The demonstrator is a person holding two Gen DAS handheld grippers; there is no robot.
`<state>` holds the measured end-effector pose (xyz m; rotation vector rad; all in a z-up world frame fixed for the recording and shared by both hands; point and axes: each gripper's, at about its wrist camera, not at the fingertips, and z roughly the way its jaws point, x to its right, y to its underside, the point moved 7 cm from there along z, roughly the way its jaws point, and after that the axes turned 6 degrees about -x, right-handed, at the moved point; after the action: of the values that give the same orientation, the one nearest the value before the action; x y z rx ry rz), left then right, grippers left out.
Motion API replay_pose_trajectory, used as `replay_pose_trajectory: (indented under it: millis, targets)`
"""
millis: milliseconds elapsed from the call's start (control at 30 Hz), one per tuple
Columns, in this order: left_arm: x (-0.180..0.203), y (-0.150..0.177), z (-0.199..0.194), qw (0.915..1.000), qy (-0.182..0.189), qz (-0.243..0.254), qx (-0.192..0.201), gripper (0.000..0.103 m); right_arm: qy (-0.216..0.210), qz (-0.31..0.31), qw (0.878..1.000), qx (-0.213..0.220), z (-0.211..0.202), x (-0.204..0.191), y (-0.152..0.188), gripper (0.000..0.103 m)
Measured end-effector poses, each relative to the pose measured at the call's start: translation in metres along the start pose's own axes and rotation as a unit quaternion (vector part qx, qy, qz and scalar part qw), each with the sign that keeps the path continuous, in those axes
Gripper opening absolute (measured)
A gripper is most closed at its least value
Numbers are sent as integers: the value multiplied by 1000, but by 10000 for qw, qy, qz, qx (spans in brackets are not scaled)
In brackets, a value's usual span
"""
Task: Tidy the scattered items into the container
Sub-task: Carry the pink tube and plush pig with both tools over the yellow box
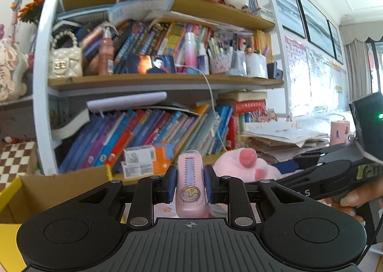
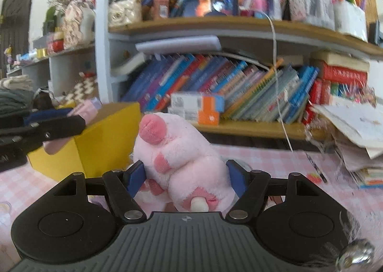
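Note:
My left gripper [image 1: 190, 184] is shut on a small pink case [image 1: 190, 185] with a star badge, held upright above the desk. In the right wrist view the left gripper [image 2: 71, 123] shows at the left edge, over the yellow cardboard box [image 2: 100, 142], with the pink case [image 2: 87, 108] poking out. My right gripper [image 2: 184, 176] is shut on a pink plush paw [image 2: 182, 152], its blue pads [image 2: 137, 175] pressing both sides. The plush paw [image 1: 246, 164] also shows in the left wrist view, right of the pink case. The open box [image 1: 47, 188] lies low at the left there.
A crowded bookshelf [image 1: 155, 80] of leaning books fills the back. A stack of papers [image 2: 354, 133] lies on the right of the pink checked tablecloth [image 2: 275, 164]. A white cable [image 2: 280, 94] hangs down from the shelf. A person's fingers [image 1: 359, 197] grip the right tool.

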<state>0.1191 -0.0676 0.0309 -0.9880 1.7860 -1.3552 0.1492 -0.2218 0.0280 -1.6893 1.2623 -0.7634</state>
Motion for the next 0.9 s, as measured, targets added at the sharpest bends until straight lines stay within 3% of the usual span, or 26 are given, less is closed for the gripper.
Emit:
replay_pose_trajectory:
  millis: [333, 900]
  targets:
    - [-50, -8, -22, 9988, -433, -112, 209, 23, -353, -238, 9986, 325, 8, -55, -39, 70]
    - [-129, -7, -41, 9952, -928, -256, 160, 23, -714, -455, 9954, 448, 38, -130, -79, 70]
